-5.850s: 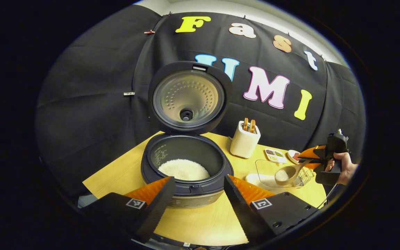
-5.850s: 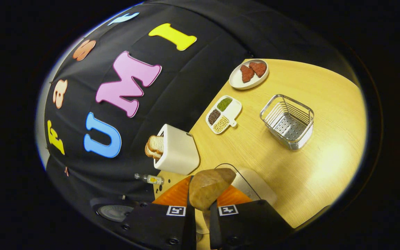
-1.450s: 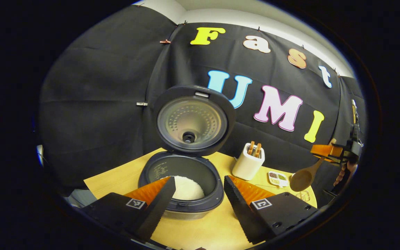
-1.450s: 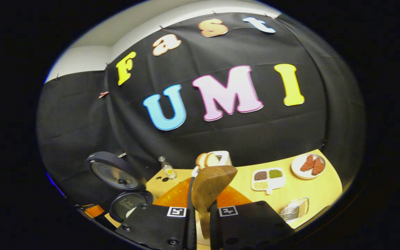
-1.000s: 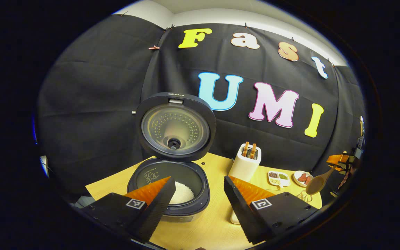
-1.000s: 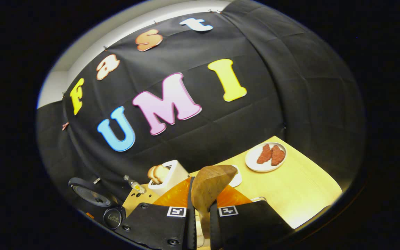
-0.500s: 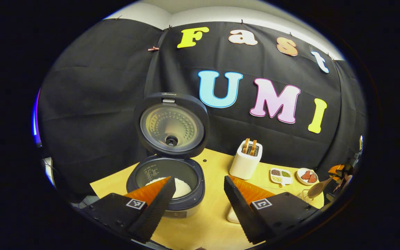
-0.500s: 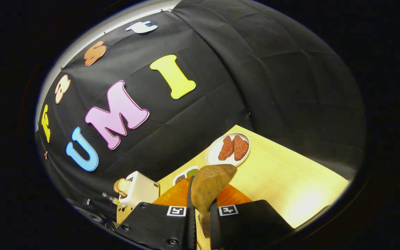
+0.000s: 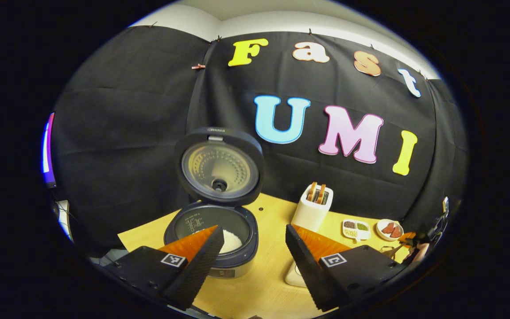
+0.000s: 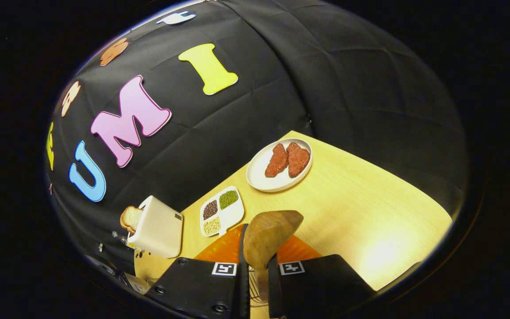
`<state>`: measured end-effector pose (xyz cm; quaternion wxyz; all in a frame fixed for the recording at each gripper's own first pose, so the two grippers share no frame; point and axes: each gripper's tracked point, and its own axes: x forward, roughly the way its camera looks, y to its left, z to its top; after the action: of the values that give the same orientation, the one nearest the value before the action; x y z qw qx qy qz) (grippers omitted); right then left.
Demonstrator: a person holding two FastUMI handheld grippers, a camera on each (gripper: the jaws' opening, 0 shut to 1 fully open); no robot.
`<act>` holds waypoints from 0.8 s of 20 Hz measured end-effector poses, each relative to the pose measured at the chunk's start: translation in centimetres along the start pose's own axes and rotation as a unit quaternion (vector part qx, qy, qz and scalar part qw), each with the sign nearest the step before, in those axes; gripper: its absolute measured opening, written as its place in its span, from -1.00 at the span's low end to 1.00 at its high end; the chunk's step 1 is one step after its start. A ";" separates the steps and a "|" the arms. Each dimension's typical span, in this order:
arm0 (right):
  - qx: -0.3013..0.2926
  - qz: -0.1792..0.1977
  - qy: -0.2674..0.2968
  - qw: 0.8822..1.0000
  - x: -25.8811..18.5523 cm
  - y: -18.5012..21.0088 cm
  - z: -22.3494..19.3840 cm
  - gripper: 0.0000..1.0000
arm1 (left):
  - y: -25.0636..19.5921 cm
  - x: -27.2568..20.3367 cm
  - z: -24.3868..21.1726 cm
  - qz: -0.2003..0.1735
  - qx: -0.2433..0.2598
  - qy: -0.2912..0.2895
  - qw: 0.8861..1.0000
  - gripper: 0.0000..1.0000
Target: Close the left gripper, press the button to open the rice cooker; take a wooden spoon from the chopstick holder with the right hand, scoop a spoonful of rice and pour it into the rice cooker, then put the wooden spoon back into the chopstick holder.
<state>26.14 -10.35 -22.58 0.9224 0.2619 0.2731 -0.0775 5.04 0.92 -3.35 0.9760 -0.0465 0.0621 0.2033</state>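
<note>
Between the fingers of my right claw (image 10: pixel 255 270) sits the wooden spoon (image 10: pixel 266 241), clamped by its handle, bowl up and empty. My left claw (image 9: pixel 255 248) hangs open before the rice cooker (image 9: pixel 213 241), whose lid stands up with rice inside (so opening and pouring look done). What remains: returning the spoon to the holder, which I cannot make out on the bench (image 10: pixel 361 212).

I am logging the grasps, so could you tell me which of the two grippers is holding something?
The right gripper: its fingers are shut on the wooden spoon. The left gripper is open, holding nothing.
</note>
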 end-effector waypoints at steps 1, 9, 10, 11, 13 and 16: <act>0.004 -0.002 -0.012 1.000 0.7 0.0 0.6 -0.59 | 0.1 0.2 0.8 0.001 0.006 -0.011 1.000 0.90; 0.006 -0.027 -0.031 0.999 -2.5 -1.4 0.5 0.96 | 3.2 2.8 8.8 0.005 0.024 -0.107 0.994 0.90; 0.013 -0.032 -0.030 0.999 -3.3 -1.7 0.5 0.97 | 3.8 3.6 9.7 0.004 0.027 -0.116 0.993 0.90; 0.023 -0.040 -0.034 0.998 -4.3 -2.0 0.8 0.97 | 4.5 4.5 10.1 0.002 0.032 -0.121 0.992 0.90; 0.036 -0.053 -0.062 0.996 -6.4 -2.7 1.9 0.97 | 5.7 5.9 11.7 0.001 0.042 -0.140 0.989 0.90; -0.004 -0.064 -0.078 0.995 -9.9 -3.1 1.4 0.97 | 7.0 7.5 14.6 -0.004 0.061 -0.182 0.981 0.89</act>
<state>17.61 -13.76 -17.57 0.9350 0.2339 0.2164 -0.1553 10.55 11.97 9.60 0.9728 0.0507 -0.1046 0.2005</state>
